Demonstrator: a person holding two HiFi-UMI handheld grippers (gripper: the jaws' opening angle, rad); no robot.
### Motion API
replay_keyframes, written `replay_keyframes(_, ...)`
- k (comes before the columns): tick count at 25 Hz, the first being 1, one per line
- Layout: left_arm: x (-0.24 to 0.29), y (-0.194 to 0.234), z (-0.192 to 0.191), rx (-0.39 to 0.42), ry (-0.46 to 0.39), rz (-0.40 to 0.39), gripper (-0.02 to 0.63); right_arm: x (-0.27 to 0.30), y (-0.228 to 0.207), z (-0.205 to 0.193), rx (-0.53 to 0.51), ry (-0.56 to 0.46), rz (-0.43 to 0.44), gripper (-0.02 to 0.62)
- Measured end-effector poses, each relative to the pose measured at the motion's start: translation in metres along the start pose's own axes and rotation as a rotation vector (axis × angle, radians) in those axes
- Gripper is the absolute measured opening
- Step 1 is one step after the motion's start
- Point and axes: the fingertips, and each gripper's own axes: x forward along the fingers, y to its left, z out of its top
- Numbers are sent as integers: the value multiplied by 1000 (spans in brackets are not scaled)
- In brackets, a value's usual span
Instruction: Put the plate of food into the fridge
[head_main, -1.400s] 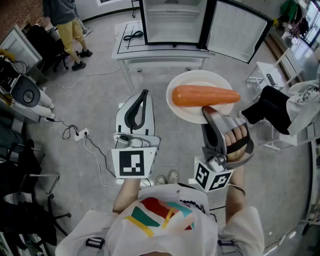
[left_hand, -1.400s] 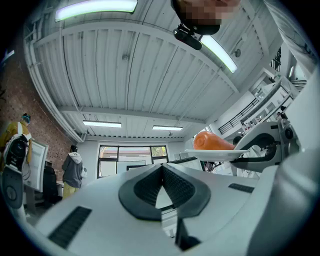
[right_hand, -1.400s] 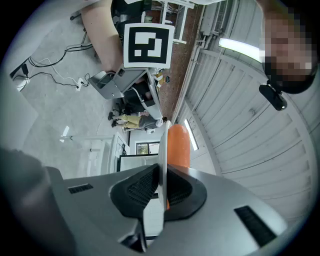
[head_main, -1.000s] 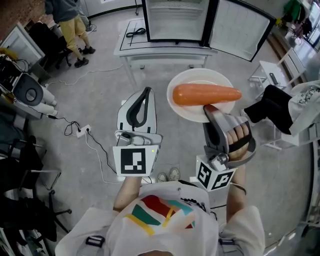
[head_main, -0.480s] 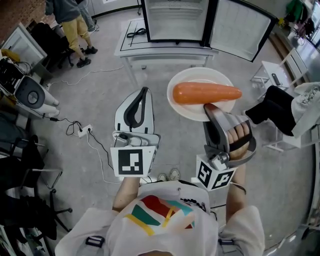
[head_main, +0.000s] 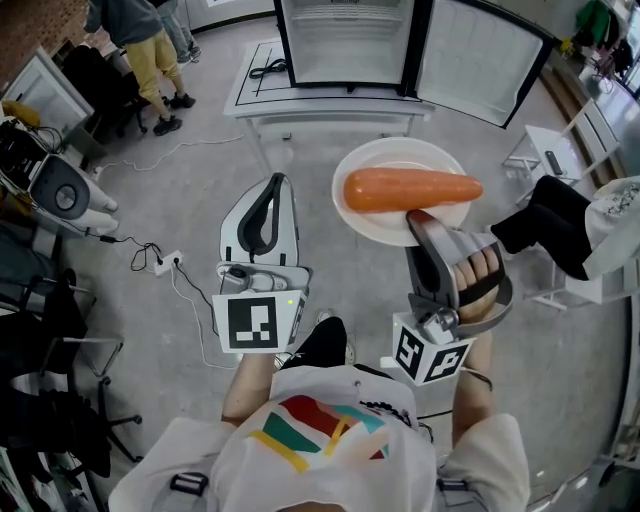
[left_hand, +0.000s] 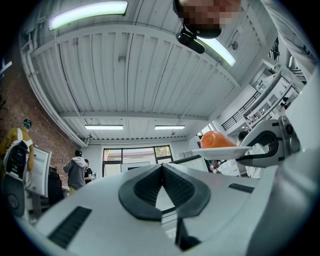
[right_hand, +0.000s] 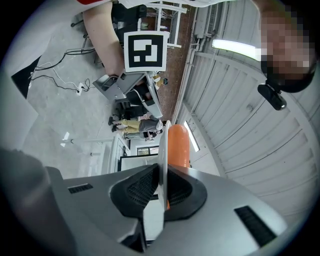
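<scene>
A white plate (head_main: 372, 222) carries one large orange carrot (head_main: 408, 189). My right gripper (head_main: 417, 219) is shut on the plate's near rim and holds it level at chest height. In the right gripper view the plate (right_hand: 162, 150) runs edge-on between the pads, with the carrot (right_hand: 178, 145) behind it. My left gripper (head_main: 278, 184) hangs to the left of the plate, shut on nothing. Its view shows the closed jaws (left_hand: 161, 170), with the plate (left_hand: 222, 151) and carrot (left_hand: 216, 139) off to the right. The fridge (head_main: 345, 40) stands open ahead, its door (head_main: 482, 62) swung to the right.
The fridge sits on a low white table (head_main: 330, 108) with a black cable (head_main: 268, 69) on it. People (head_main: 135, 40) stand at the far left. Cables and a power strip (head_main: 160, 266) lie on the floor. Equipment (head_main: 55, 185) crowds the left; a white stool (head_main: 533, 152) stands right.
My left gripper has drifted a little to the left. A dark shoe has come into view on the floor below the grippers. The plate and right gripper hold almost the same place.
</scene>
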Motion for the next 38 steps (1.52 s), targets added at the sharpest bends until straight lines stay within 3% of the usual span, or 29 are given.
replay_keyframes(8,37,15,-26,0,5,10,6,40,18,-21,-1,13,20,26)
replay_keyframes(13,89,38,-53,-8,-11,21,6,98,29,-40,-24,9,23,26)
replay_keyframes(25,191,104,-66,-8,-79,19,6,214,17,-60,-65,32,-20,28)
replay_keyframes(38,231,125,-91,-44,-64,-4,6,261,28,-78,-73,83,22,28)
